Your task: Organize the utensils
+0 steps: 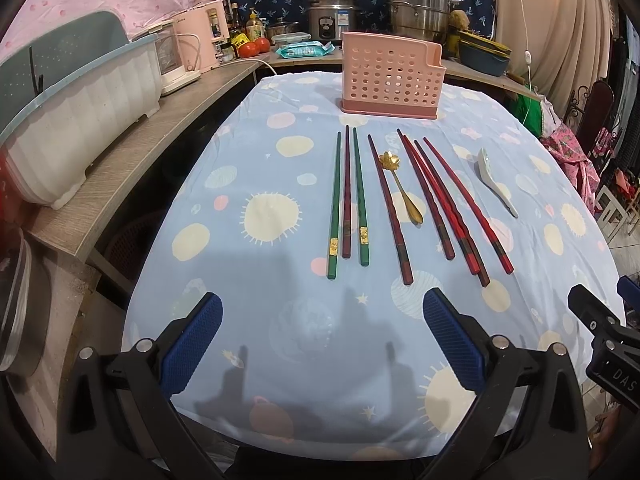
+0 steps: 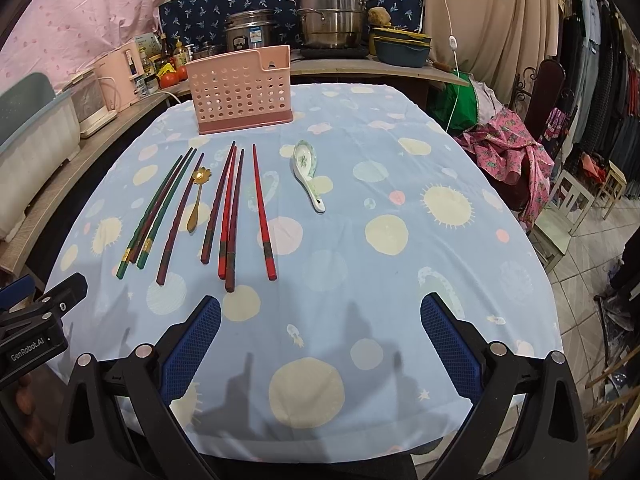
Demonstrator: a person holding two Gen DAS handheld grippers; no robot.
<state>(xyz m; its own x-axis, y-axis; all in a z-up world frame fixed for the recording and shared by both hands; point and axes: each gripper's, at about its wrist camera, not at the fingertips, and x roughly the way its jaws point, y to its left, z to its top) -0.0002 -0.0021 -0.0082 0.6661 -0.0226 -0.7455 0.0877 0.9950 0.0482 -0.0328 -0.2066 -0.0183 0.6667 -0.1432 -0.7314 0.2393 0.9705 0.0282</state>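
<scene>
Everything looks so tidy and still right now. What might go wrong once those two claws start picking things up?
The red chopsticks lie crossed and touching, so grabbing one may drag others. The ceramic spoon looks smooth and curved; it might slip. The pink holder looks light, so a long chopstick could perhaps tip it.

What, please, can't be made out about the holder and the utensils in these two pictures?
- Holder inside: both views show only its perforated front wall, so compartments and contents stay hidden.
- Gold labels on the green chopsticks: too small to read in either view.
- White spoon: seen edge-on in the left view; its pattern shows only in the right view.
- Right hand-held gripper: cut off by the left view's edge.
</scene>
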